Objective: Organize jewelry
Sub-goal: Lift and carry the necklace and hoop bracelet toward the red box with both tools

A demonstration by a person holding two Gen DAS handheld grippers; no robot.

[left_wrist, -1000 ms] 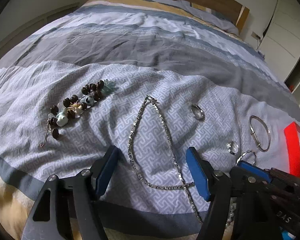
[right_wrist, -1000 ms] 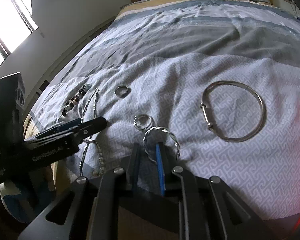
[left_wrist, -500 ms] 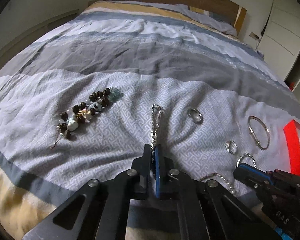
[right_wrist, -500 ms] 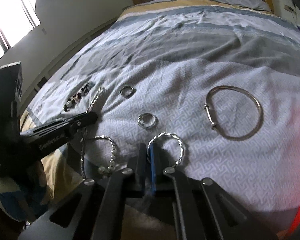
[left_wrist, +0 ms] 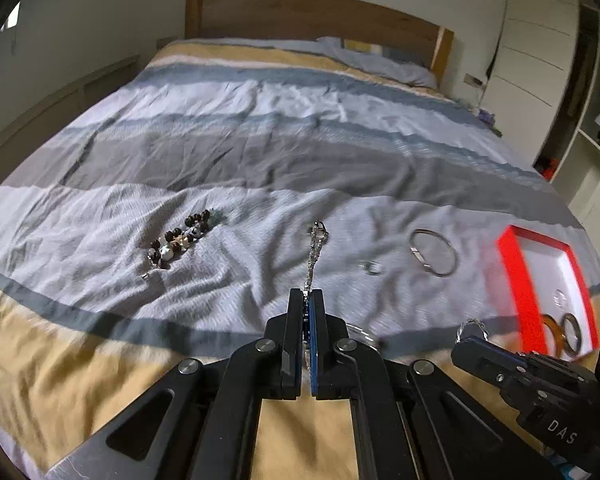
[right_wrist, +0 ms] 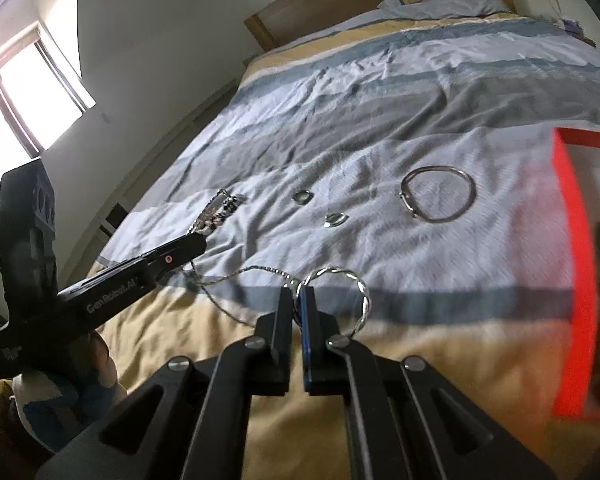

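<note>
Off to the right of both tongs sits the red box (left_wrist: 518, 280), its long side running near to far; the right tongs (right_wrist: 298, 294) are nearer it, the left tongs (left_wrist: 310, 296) further left. The left pair is pinched shut on the silver chain (left_wrist: 314, 248), which trails from the tips straight away across the bed. The right pair is clamped on the twisted bangle (right_wrist: 360, 296), which hangs clear of the cover. A plain bangle (left_wrist: 434, 254), a ring (left_wrist: 371, 267) and a bead bracelet (left_wrist: 178, 238) lie on the rumpled striped bedcover (left_wrist: 260, 152), with the wooden headboard (left_wrist: 300, 16) far behind.
</note>
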